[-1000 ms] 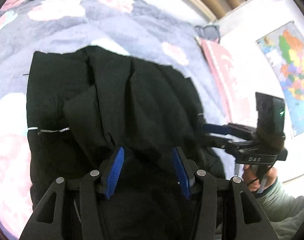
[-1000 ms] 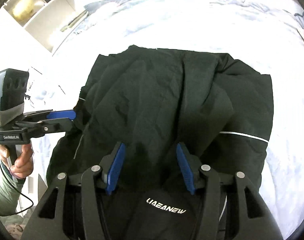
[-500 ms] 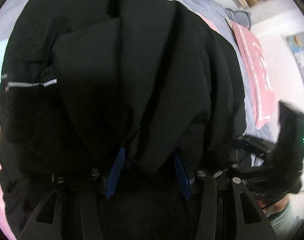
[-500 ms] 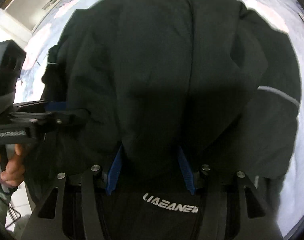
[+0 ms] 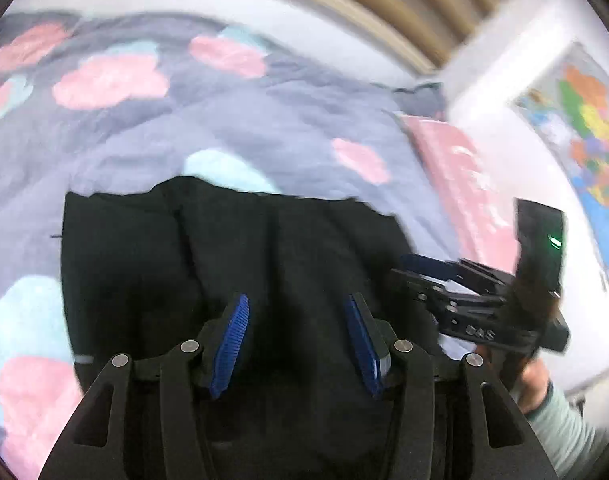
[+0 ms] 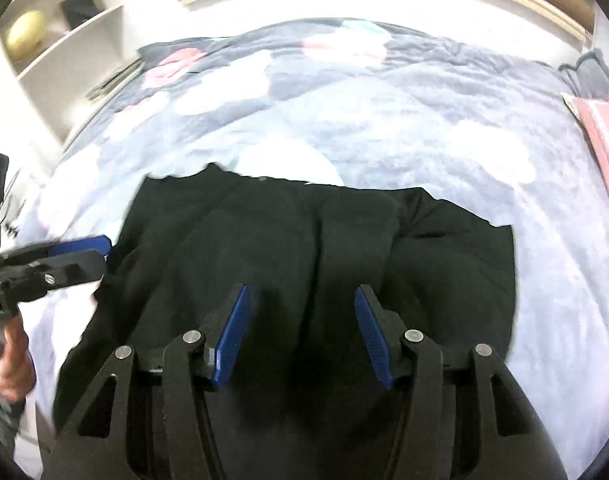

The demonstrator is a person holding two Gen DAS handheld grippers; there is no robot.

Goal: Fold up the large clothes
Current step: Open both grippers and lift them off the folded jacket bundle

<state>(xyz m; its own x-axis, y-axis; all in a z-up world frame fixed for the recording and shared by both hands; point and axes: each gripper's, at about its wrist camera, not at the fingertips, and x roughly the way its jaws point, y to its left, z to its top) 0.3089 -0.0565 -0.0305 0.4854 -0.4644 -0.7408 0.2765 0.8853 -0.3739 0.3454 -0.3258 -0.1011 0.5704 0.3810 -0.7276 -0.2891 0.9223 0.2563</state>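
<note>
While the black garment (image 5: 232,264) lies soft, limp and crumpled on the bed (image 5: 264,120), I judge it light but floppy, best taken at its near hem corners, left gripper (image 5: 298,338) and right gripper (image 6: 300,334) jaws standing apart, clamping nothing.

A grey quilt (image 5: 232,120) with pink and pale blue blotches covers the bed. A pink pillow (image 5: 460,176) lies at the quilt's right edge. Beyond the pillow, a coloured map (image 5: 584,136) hangs on the white wall. Left of the quilt stand white shelves (image 6: 64,40) holding a yellow ball (image 6: 24,32).
</note>
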